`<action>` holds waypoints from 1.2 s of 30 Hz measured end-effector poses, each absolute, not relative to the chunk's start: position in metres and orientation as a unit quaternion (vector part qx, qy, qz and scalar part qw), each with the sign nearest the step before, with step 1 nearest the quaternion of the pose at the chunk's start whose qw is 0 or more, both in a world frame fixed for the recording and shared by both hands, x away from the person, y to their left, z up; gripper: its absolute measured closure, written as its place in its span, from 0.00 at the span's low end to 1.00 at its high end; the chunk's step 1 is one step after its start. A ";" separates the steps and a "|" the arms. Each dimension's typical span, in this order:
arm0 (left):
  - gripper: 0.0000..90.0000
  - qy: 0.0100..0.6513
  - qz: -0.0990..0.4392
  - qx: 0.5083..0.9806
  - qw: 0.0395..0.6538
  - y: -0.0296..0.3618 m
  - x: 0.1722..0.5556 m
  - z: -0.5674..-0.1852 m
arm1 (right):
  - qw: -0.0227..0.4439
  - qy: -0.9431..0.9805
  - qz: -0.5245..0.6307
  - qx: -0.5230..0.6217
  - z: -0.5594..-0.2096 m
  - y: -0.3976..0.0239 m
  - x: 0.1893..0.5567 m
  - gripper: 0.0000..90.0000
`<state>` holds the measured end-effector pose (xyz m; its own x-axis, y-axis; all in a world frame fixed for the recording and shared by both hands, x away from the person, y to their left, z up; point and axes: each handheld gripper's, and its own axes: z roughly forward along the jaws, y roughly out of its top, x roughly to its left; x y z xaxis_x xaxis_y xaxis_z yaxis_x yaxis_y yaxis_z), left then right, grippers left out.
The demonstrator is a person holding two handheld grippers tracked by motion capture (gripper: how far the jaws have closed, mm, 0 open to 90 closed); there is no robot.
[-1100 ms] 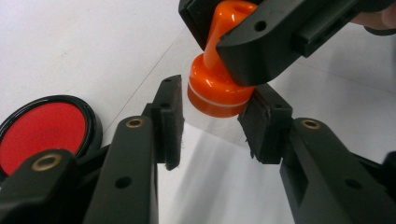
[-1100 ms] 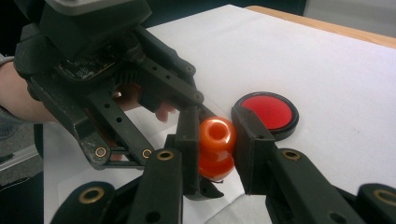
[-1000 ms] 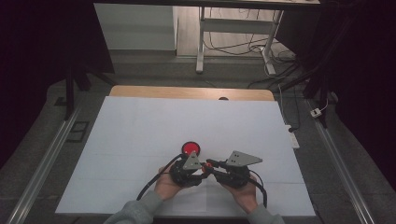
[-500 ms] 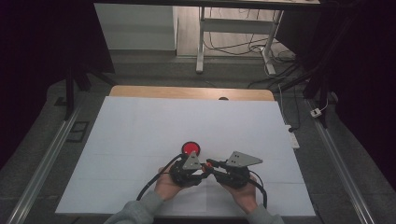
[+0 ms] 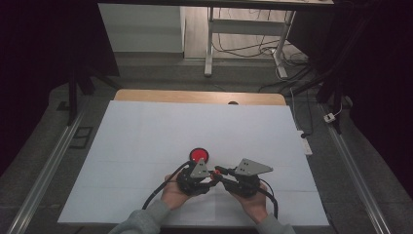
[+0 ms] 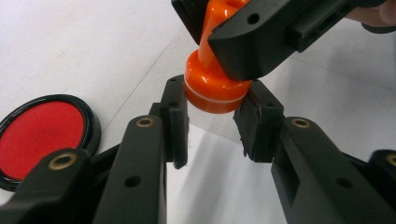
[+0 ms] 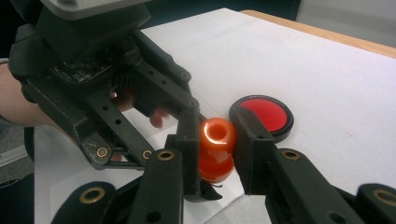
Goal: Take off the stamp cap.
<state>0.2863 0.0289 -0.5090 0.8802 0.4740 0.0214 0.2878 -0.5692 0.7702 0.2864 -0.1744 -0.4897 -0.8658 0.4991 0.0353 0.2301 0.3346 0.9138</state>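
Item: one glossy orange plastic stamp with a knob handle (image 7: 216, 149), held just above the white paper sheet (image 5: 146, 136), just beside the one round red ink pad in a black case (image 5: 199, 155).

Grippers, two: left gripper (image 6: 215, 122) pinching the stamp's wide base, right gripper (image 7: 215, 147) pinching its knob.

Step judged in hand: a two-handed hold, perhaps pulling a cap or passing the stamp over.

Next move likely calls for one steady grip while the other pulls or releases.
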 end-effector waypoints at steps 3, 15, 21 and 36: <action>0.73 0.217 0.116 0.878 0.410 0.029 0.286 -0.509 | 0.126 0.807 0.531 0.227 -0.490 -0.174 0.287 0.81; 0.73 0.218 0.114 0.878 0.411 0.030 0.287 -0.511 | 0.132 0.804 0.532 0.229 -0.491 -0.173 0.286 0.81; 0.73 0.219 0.118 0.878 0.409 0.030 0.286 -0.511 | 0.129 0.805 0.532 0.230 -0.492 -0.173 0.287 0.81; 0.73 0.202 0.137 0.902 0.357 0.022 0.283 -0.522 | 0.142 0.784 0.550 0.249 -0.489 -0.176 0.286 0.81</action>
